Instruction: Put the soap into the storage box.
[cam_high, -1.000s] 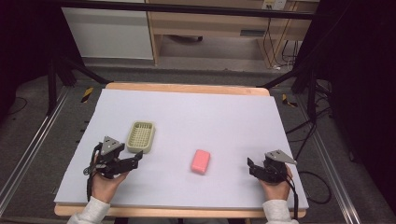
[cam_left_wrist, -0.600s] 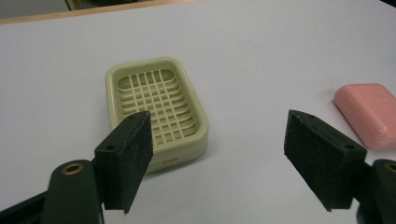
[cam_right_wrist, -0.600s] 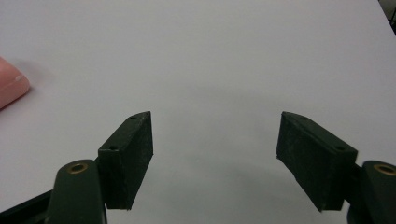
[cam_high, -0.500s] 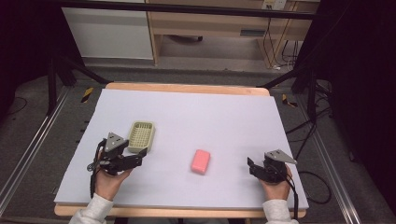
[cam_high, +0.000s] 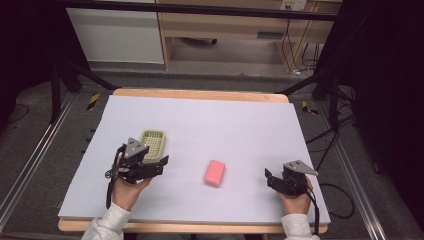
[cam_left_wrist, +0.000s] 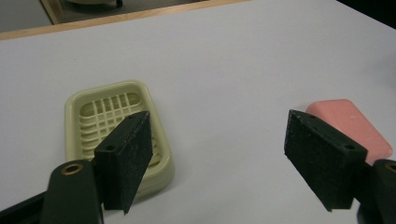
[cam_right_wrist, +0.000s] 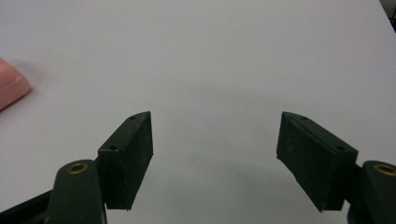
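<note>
A pale green soap dish (cam_high: 154, 141) with a grid floor lies on the left half of the white table top (cam_high: 225, 125). A pink bar of soap (cam_high: 215, 172) lies flat near the middle front. My left gripper (cam_high: 161, 165) is open and empty, just in front of the dish and pointing right. In the left gripper view the dish (cam_left_wrist: 112, 123) sits behind the left jaw and the soap (cam_left_wrist: 350, 126) behind the right jaw, with the gripper (cam_left_wrist: 219, 158) open. My right gripper (cam_high: 269, 177) is open and empty right of the soap; its own view has the gripper (cam_right_wrist: 215, 154) over bare table, the soap (cam_right_wrist: 10, 87) at the left edge.
The table's wooden edge (cam_high: 200, 94) runs along the far side. Behind it stand a white cabinet (cam_high: 115, 35) and a wooden shelf unit (cam_high: 235, 30). Cables (cam_high: 320, 135) and dark stand legs lie on the floor to the right.
My left gripper has moved forward and to the right, closer to the soap dish. The right gripper, the dish and the soap have stayed put.
</note>
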